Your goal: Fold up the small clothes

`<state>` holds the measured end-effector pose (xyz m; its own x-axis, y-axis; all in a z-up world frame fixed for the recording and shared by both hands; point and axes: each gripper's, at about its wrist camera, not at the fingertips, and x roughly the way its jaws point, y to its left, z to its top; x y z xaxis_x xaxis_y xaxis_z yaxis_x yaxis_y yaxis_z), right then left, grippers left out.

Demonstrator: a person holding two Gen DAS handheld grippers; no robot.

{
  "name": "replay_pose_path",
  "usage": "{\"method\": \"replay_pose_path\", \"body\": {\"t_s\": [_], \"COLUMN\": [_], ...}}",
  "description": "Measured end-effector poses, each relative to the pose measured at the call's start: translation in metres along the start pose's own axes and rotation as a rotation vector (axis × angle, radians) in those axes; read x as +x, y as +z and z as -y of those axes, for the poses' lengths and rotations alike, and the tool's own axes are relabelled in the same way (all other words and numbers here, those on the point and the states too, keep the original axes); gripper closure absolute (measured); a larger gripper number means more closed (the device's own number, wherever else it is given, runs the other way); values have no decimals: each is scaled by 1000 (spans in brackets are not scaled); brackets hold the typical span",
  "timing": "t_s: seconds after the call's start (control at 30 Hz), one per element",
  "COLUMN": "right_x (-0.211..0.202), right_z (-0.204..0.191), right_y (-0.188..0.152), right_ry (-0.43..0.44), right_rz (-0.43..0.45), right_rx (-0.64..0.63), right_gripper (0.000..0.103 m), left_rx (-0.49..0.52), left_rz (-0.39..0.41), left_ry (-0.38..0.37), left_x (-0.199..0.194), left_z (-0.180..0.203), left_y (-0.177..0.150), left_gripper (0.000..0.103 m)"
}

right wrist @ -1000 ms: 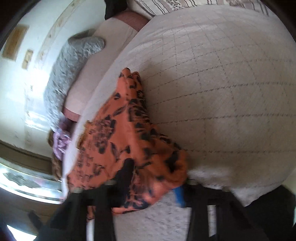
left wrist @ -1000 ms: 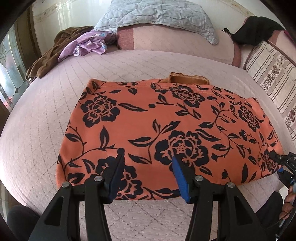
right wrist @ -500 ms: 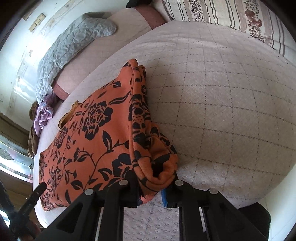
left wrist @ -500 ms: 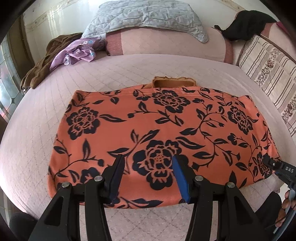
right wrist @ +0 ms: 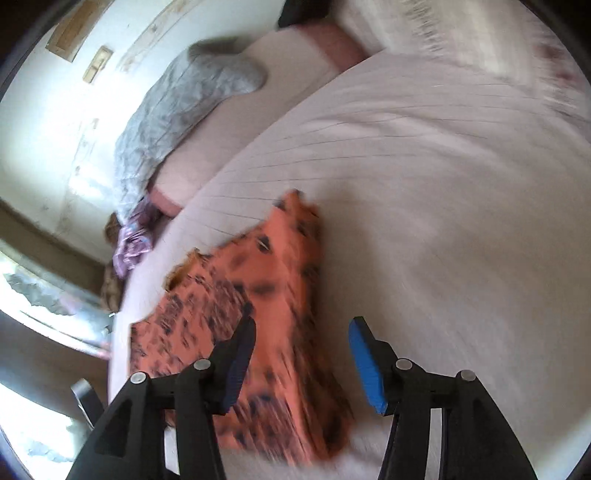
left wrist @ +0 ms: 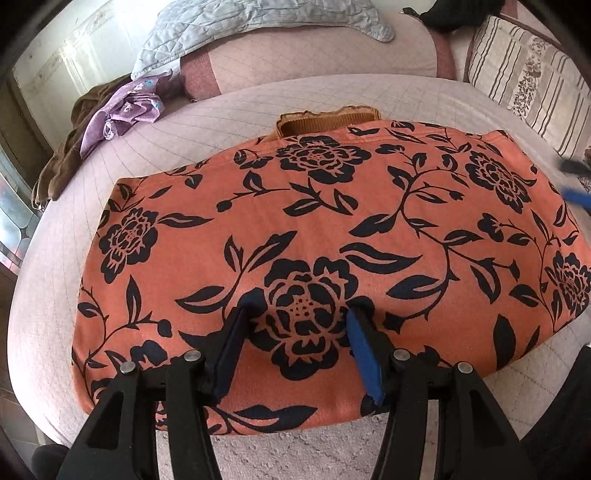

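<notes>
On the bed (left wrist: pixel 369 96), covered by a pale pink quilted spread, an orange garment with black flower print (left wrist: pixel 332 229) lies flat and folded, its long edge toward the near side of the mattress. A brown ribbed collar or cuff (left wrist: pixel 325 122) sticks out from under the garment's far edge.

Left gripper (left wrist: pixel 301 314): jaws spread wide, holding nothing, low over the near middle of the garment. One black pad and one blue pad frame a large printed flower; contact with the cloth cannot be judged.

Right gripper (right wrist: pixel 301 332): jaws likewise spread apart, empty. Right wrist view is blurred. The garment (right wrist: pixel 251 314) appears at lower left, its right end reaching between the fingers; the blue-padded finger is over bare bedspread just beside the cloth's edge. Blue pads of the right gripper (left wrist: pixel 576 184) show blurred at the right margin of the left wrist view, over the garment's right end.

Surroundings: grey quilted pillow (left wrist: pixel 266 26) on a pink bolster (left wrist: pixel 314 62) at the headboard side; purple cloth (left wrist: pixel 129 110) on a brown garment (left wrist: pixel 62 158) at the far left edge of the bed; striped cushion (left wrist: pixel 528 66) at far right.
</notes>
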<state>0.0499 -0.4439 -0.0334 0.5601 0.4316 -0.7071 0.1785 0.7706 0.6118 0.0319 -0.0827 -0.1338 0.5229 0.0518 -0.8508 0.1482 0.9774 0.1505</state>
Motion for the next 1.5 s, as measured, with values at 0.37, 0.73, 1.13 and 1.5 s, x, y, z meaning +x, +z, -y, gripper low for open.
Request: {"method": "replay_pose_path", "body": {"t_s": [0.37,0.73,1.13,1.5], "right_x": [90,32,40,1], "right_z": [-27,-54,-57,-52], "right_y": [68,32,-73,-97], "right_ry": [-117,-212,-128,-92], "right_rz": [-97,40,-134,-82], "right_rx": [-91,-115,-126,-53], "right_gripper": [91,78,48,41], "left_rx": [-17,-32,-43,-65], "left_rz": [13,16,10,5], "left_ry": [-31,-38,-50,-77], "left_x": [0,-2,-2,-5], "left_z": [-6,-8,-9,-13], "left_y": [-1,-1,-2,2], "left_gripper": [45,45,45,45]}}
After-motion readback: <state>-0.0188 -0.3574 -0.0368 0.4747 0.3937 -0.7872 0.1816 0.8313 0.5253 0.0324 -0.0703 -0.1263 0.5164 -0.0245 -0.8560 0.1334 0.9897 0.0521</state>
